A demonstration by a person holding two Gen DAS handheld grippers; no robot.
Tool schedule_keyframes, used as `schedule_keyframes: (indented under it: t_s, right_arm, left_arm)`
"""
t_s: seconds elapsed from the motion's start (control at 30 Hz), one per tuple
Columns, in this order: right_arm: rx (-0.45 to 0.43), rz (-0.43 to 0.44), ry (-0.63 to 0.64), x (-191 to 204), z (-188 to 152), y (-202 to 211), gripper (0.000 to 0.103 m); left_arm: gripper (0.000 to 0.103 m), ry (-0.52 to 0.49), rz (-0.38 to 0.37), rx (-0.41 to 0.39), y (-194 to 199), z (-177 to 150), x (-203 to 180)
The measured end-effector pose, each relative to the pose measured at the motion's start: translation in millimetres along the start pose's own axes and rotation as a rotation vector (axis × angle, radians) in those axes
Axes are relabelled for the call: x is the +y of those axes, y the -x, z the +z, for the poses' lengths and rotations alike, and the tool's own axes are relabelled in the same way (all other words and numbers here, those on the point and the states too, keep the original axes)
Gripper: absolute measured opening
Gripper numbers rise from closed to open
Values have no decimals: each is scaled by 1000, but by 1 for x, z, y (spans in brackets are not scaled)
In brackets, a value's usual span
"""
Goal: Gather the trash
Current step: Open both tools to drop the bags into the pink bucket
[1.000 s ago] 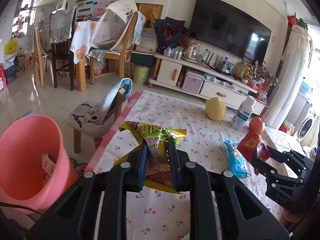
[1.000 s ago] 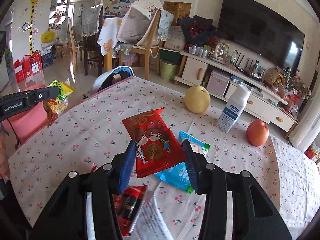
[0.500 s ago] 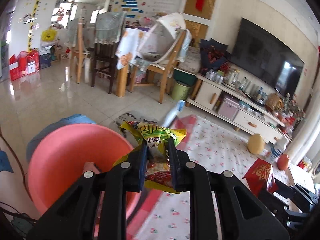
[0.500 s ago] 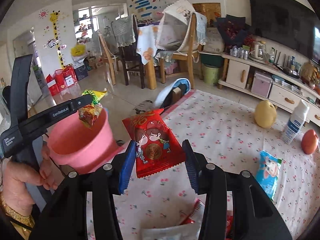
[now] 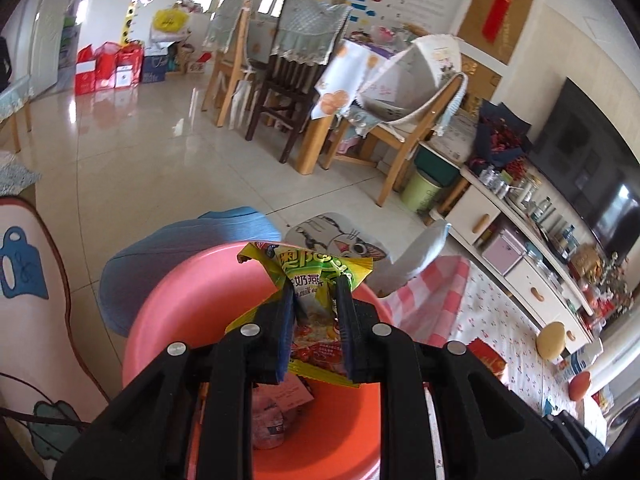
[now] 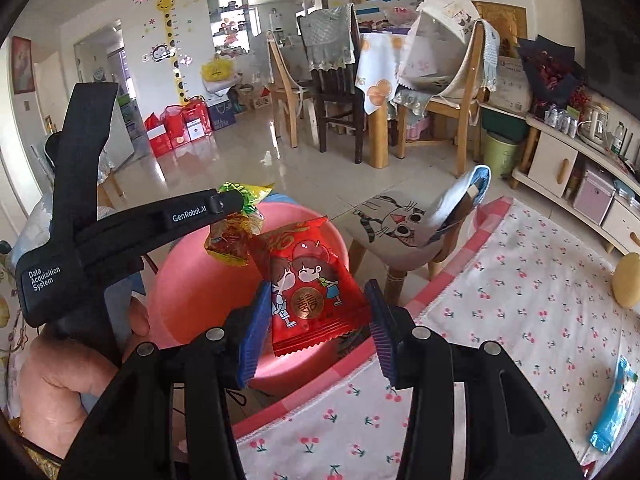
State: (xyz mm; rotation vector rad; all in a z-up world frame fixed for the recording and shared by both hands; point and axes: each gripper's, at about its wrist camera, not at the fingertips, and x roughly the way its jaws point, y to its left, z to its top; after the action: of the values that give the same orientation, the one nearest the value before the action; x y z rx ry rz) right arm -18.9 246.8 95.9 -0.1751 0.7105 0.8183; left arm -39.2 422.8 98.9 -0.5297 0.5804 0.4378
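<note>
The green-and-yellow snack wrapper is hanging over the open mouth of the pink bin, which is standing on the floor against the table edge, and your left gripper is pinching it between both blue pads. The red cartoon packet is sitting between the fingers of your right gripper, also above the bin, with the pads closing on its edges. A blue wrapper is lying on the cherry-print cloth, near a yellow fruit.
</note>
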Motion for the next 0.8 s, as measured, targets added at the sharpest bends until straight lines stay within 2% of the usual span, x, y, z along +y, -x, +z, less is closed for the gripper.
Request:
schedule_keyframes:
  t_s: [0.13, 0.17, 0.2, 0.23, 0.27, 0.3, 0.33, 0.4, 0.47, 0.57, 0.67, 0.8]
  right_arm:
    - [23, 4, 36, 13, -4, -18, 51]
    - [34, 0, 43, 15, -5, -22, 51]
    - [35, -7, 42, 16, -8, -24, 55]
    - [31, -11, 36, 15, -11, -22, 59]
    - [24, -17, 27, 13, -14, -21, 69]
    - [16, -30, 17, 10, -16, -19, 75]
    - [9, -46, 7, 7, -18, -17, 77]
    - [-2, -74, -9, 1, -21, -9, 83]
    - [-15, -105, -21, -7, -25, -1, 88]
    - [-25, -150, -23, -16, -31, 12, 90]
    - [-37, -200, -16, -23, -39, 26, 91]
    - [-53, -236, -22, -33, -48, 47, 92]
  left_arm:
    - [22, 35, 10, 28, -7, 0, 13]
    - [29, 34, 22, 30, -8, 1, 15]
    - [45, 33, 28, 31, -8, 1, 17]
    - [52, 32, 30, 29, -8, 1, 18]
    - [62, 29, 36, 24, -8, 0, 17]
    - [65, 21, 43, 13, -6, -1, 15]
    - [67, 10, 47, 2, -5, -1, 12]
    - [80, -12, 59, -24, -1, -1, 6]
    - [84, -28, 69, -45, 1, -2, 2]
    - [90, -39, 68, -61, 3, -4, -5]
    - [90, -10, 32, -75, 7, -5, -8]
    - [91, 0, -19, -137, 18, -5, -16]
